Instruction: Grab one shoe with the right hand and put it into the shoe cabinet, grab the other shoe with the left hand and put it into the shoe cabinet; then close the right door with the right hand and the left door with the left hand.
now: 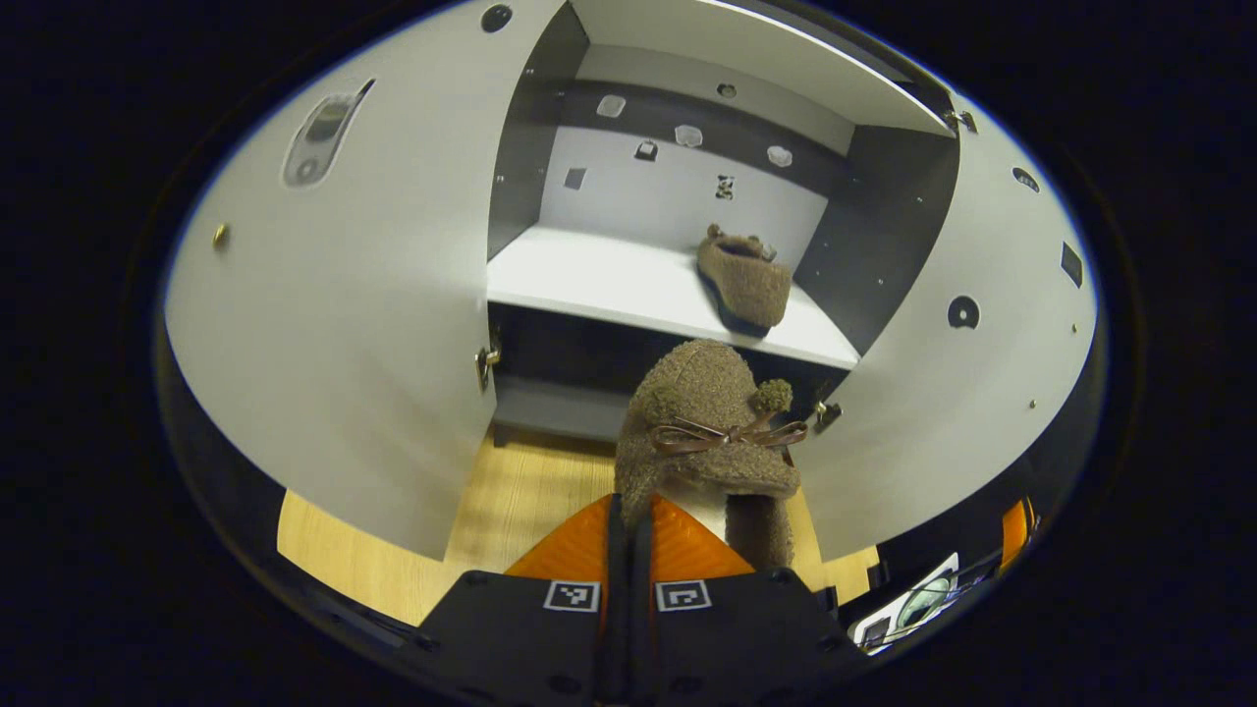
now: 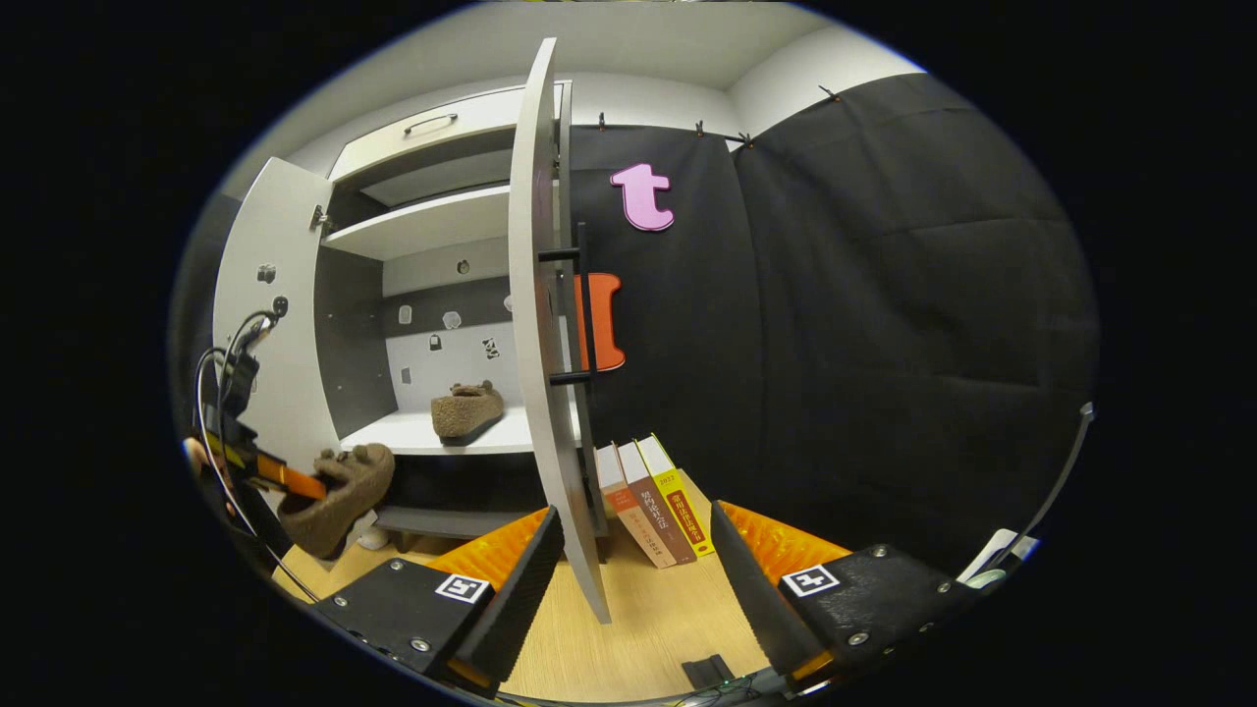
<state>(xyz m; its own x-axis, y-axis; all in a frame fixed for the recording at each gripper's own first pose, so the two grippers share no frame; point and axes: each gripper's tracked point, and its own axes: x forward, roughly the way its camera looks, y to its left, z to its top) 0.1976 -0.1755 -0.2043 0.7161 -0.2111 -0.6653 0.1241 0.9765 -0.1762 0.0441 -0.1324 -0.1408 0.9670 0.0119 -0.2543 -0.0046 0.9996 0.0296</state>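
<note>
Leaning books (image 2: 656, 501) beside right door (image 2: 540, 324)

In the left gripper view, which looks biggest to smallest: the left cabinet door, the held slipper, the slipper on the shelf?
1. Left cabinet door.
2. Held slipper, though it is nearer the camera, which enlarges it.
3. Slipper on the shelf; probably the same real size as its mate.

floor (image 2: 638, 619): pale wood | wall (image 2: 884, 344): black cloth | books (image 2: 653, 511): leaning by cloth

One fuzzy brown shoe (image 1: 744, 280) lies on the cabinet shelf (image 1: 628, 285); the other shoe (image 1: 712, 432) is held before it, apparently airborne.
</note>
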